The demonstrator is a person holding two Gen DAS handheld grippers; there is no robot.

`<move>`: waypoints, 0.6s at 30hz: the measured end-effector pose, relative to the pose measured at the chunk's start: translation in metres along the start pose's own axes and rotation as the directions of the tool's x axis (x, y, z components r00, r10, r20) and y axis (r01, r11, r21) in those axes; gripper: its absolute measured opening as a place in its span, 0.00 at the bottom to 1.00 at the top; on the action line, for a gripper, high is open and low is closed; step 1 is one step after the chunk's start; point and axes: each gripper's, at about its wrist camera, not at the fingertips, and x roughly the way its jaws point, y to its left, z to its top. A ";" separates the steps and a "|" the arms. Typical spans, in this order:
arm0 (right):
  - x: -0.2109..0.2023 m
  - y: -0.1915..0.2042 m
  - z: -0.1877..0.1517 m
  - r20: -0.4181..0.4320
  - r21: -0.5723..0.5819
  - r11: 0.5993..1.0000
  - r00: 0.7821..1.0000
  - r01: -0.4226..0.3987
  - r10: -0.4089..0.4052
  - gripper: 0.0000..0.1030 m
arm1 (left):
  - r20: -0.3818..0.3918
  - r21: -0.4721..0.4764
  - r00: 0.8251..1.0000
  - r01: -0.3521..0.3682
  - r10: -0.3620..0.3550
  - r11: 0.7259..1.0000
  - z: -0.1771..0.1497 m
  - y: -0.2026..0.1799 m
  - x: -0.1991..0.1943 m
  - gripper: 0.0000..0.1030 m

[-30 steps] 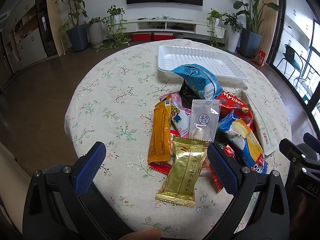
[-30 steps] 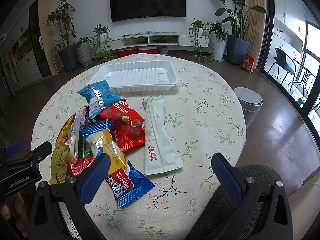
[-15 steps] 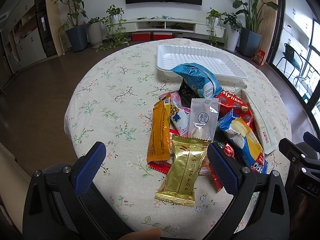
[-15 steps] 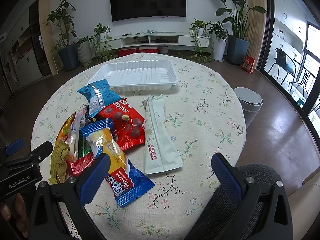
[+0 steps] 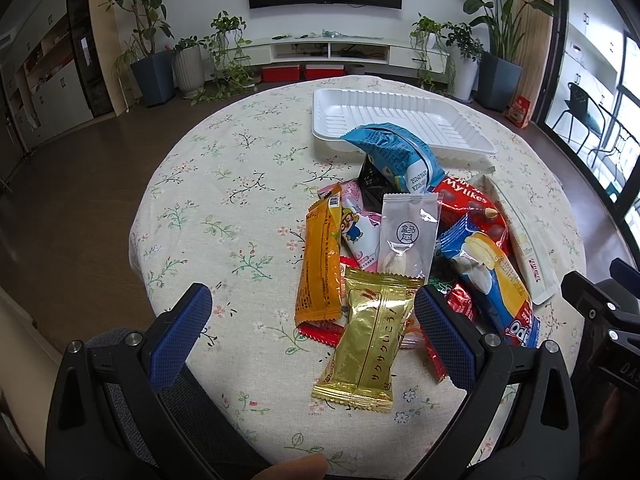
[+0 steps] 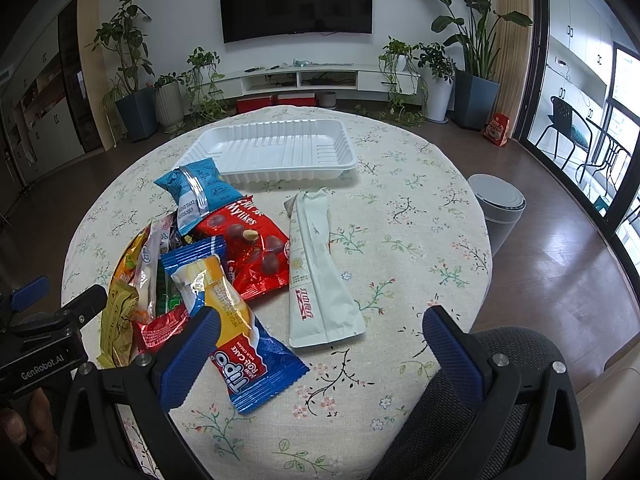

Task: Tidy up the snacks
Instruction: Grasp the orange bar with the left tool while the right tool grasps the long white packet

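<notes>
Both the left tongs [image 5: 312, 322] and right tongs [image 6: 320, 338] hang released and empty over the counter's [image 5: 224, 216] near edge. Between the left pair lies the gold wafer packet [image 5: 370, 338], probably light, crinkly and slippery; pinching across its flat middle seems safest. The heaped snacks lie just short of the empty white tray [image 6: 276, 152].

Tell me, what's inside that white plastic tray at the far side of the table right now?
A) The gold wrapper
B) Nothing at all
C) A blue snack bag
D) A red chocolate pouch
B: the white tray shows only its bare ribbed floor, while every snack, such as the gold wrapper, lies on the tablecloth in front of it.
</notes>
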 end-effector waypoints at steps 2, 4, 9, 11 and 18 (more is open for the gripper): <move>0.000 0.000 0.000 0.000 0.000 1.000 1.000 0.000 0.000 1.00 | 0.009 0.004 1.000 0.006 -0.006 1.000 -0.002 0.003 0.000 1.00; 0.000 0.000 0.000 0.003 0.001 1.000 1.000 0.000 0.000 1.00 | 0.015 -0.003 0.999 0.035 -0.035 0.999 -0.002 0.009 -0.001 1.00; -0.001 -0.010 0.002 0.022 0.026 1.000 1.000 0.001 -0.001 1.00 | 0.041 0.048 0.993 0.107 -0.109 0.993 -0.010 0.026 0.003 1.00; 0.001 -0.015 0.003 0.018 0.037 0.999 1.000 -0.005 0.004 1.00 | 0.012 0.051 0.996 0.090 -0.091 0.995 -0.012 0.031 0.004 1.00; 0.008 -0.027 0.009 0.011 0.037 0.999 0.999 -0.039 0.039 1.00 | -0.080 0.081 0.997 0.018 -0.011 0.997 -0.008 0.038 0.017 0.99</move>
